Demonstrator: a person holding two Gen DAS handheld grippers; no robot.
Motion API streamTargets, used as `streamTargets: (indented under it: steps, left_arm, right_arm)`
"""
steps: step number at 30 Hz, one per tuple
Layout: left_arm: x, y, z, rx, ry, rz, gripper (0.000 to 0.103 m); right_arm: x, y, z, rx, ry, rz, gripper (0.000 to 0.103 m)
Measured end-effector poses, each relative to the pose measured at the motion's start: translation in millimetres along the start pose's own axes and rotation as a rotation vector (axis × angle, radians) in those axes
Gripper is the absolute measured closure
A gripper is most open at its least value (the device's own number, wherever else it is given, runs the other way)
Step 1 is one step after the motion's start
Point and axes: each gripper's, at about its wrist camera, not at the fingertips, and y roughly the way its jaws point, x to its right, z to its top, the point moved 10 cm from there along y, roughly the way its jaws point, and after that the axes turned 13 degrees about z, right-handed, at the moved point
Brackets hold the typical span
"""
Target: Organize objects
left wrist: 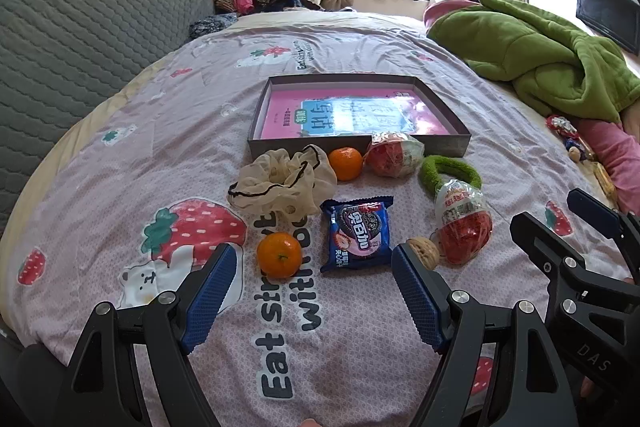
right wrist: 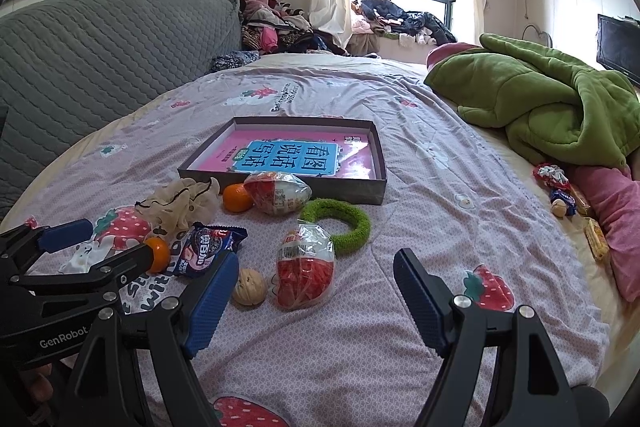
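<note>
A shallow grey box [left wrist: 440, 143] [right wrist: 376, 187] with a pink book in it lies on the bed. In front of it lie a cream scrunchie [left wrist: 280, 183] [right wrist: 180, 205], two tangerines [left wrist: 279, 255] [left wrist: 345, 163] [right wrist: 236, 198], a blue cookie packet [left wrist: 360, 233] [right wrist: 208, 247], a walnut [left wrist: 425, 251] [right wrist: 249, 287], two red egg-shaped packets [left wrist: 464, 227] [left wrist: 394, 155] [right wrist: 306, 273] [right wrist: 276, 193] and a green ring [left wrist: 440, 167] [right wrist: 344, 227]. My left gripper [left wrist: 314, 259] hangs open just short of the near tangerine and the packet. My right gripper [right wrist: 316, 263] is open near the walnut.
A green blanket [left wrist: 540, 55] [right wrist: 560, 99] and pink cloth lie at the right, with small snacks [right wrist: 560, 195] beside them. A grey quilted headboard [left wrist: 80, 39] rises at the left. Clothes are piled under the window at the back. The pink strawberry bedspread [right wrist: 460, 187] covers the bed.
</note>
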Motion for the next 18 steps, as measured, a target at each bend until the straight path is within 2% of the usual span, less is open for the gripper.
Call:
streamTargets:
  steps: [18]
  left_arm:
    - [0.8,2.8,0.9,-0.003,-0.005,-0.01,0.022]
  right_arm:
    - [3.6,1.8,-0.5,-0.004,0.011,-0.003,0.024]
